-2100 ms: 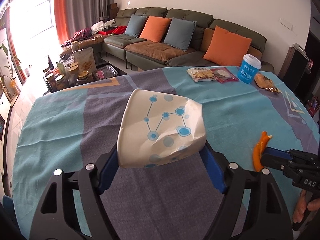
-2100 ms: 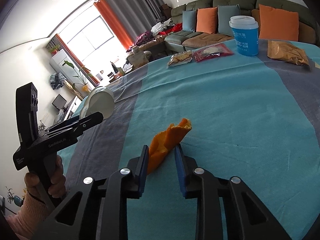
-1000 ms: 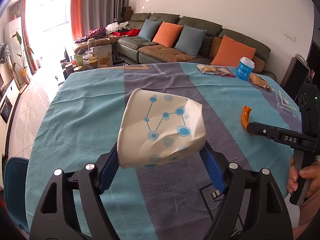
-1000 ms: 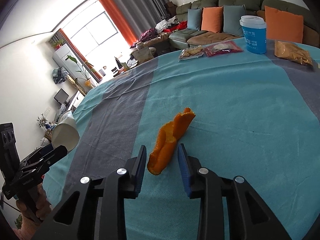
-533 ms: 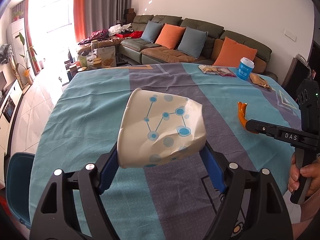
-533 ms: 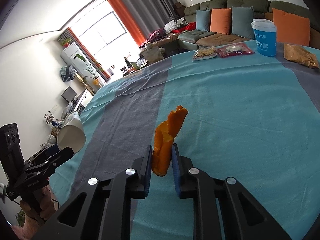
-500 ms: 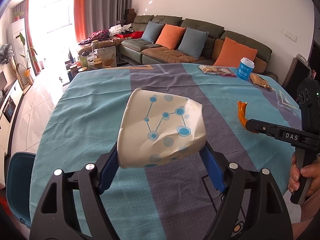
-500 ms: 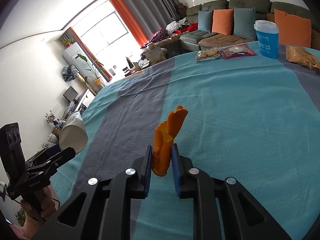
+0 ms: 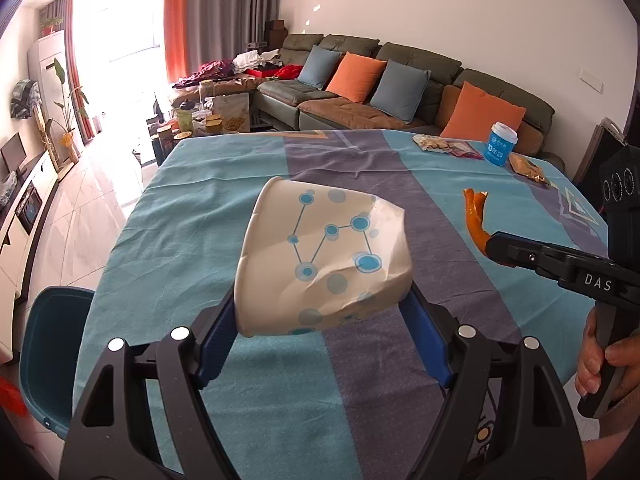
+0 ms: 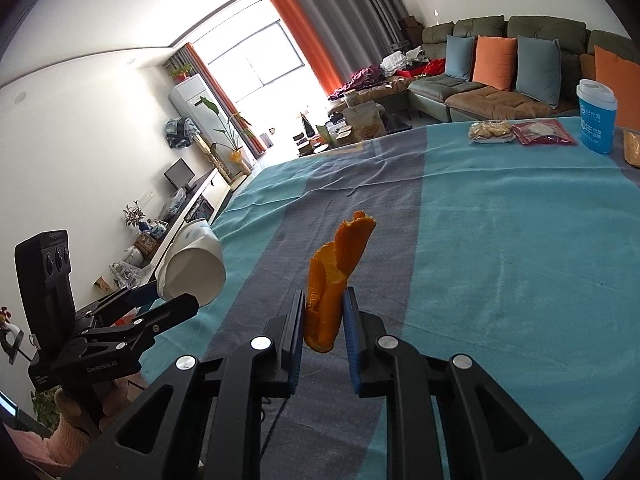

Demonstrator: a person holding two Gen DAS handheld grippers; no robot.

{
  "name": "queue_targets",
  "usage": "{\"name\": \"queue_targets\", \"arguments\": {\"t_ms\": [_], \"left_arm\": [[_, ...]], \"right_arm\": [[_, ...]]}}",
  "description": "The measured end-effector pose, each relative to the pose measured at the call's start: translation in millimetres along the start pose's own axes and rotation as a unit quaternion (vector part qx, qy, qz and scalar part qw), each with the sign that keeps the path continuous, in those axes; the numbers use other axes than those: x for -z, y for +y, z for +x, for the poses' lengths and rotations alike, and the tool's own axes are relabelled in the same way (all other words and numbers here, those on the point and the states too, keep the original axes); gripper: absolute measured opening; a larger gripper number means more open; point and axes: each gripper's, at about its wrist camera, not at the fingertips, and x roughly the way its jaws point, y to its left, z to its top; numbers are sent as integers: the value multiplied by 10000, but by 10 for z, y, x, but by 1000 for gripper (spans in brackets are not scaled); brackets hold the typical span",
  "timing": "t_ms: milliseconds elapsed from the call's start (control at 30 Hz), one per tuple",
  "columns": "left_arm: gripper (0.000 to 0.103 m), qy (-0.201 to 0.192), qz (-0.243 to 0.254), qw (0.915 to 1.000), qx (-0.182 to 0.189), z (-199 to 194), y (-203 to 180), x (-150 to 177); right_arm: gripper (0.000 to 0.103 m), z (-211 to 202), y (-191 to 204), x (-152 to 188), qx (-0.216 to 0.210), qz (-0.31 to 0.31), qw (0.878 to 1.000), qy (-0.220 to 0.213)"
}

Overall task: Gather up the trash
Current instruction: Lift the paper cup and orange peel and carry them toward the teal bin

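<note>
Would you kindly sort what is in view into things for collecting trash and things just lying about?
Job in hand:
crumpled white paper cup with blue dots
orange peel strip
teal plastic bin

Lying about:
blue lidded tub
clear snack bags

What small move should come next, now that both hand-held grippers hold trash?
Probably carry both pieces toward the blue bin beside the table's left edge. The left hand-held gripper already clamps the crushed cup, and the right one pinches the peel clear of the cloth.
</note>
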Motion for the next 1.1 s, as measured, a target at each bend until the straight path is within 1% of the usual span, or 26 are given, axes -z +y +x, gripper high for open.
{"name": "queue_targets", "arguments": {"t_ms": [333,667,1100], "left_arm": [[76,-54,-130,9998,-131,-115,139,55],[76,-68,-226,9994,-240,-188,259,90],[76,-122,-351,9986,-371,-268,375,132]], "right_arm": [[17,133,292,-4,-218,-286,9993,89],[17,223,465,-35,-405,-459,9980,164],[17,355,603,-44,-502,-629,9965,226]]}}
